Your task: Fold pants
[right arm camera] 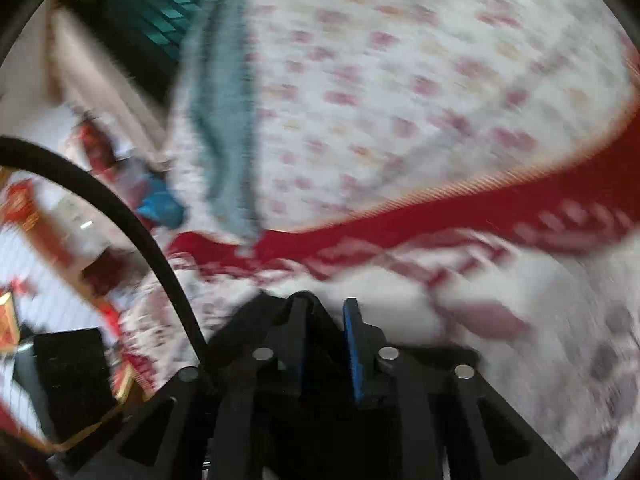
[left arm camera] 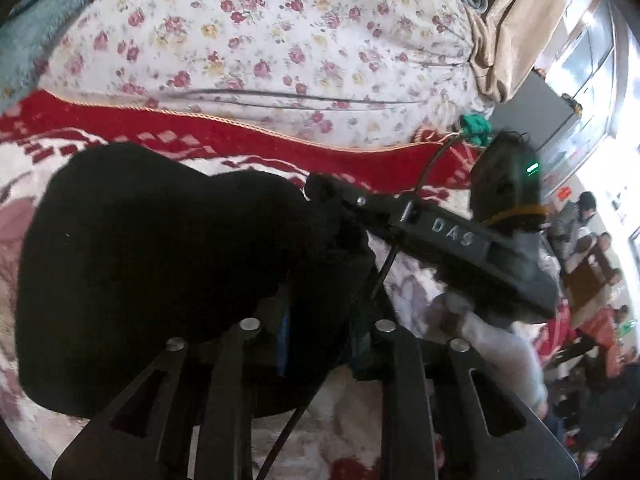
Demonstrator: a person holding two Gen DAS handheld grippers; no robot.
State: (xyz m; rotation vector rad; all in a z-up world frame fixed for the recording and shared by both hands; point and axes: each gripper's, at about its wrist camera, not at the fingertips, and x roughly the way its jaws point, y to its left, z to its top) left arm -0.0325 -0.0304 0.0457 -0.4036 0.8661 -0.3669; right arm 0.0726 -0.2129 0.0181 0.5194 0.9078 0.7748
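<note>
Left wrist view: I see the black pants (left arm camera: 160,272) bunched in a dark mass from 9 o'clock to centre, lifted above the red-and-white patterned blanket (left arm camera: 248,140). The left gripper (left arm camera: 316,332) has its fingers buried in the cloth, so I judge it clamped on the pants; the pads are hidden. The right gripper (left arm camera: 332,196) enters from 3 o'clock and its tip meets the same bunch at the upper edge.

Right wrist view: heavily motion-blurred. The right gripper's 2 fingers (right arm camera: 354,344) stand close with a narrow gap, dark cloth at the tips. I judge it pinching the pants, with low confidence.

Beyond, at 12 o'clock, a floral sheet (left arm camera: 300,40); a teal towel (left arm camera: 44,20) at 10 o'clock.

Progress: no flat fold or crease visible. Garment is held, not laid out. I judge the fold as early or mid-way, with laying down and smoothing left.
</note>
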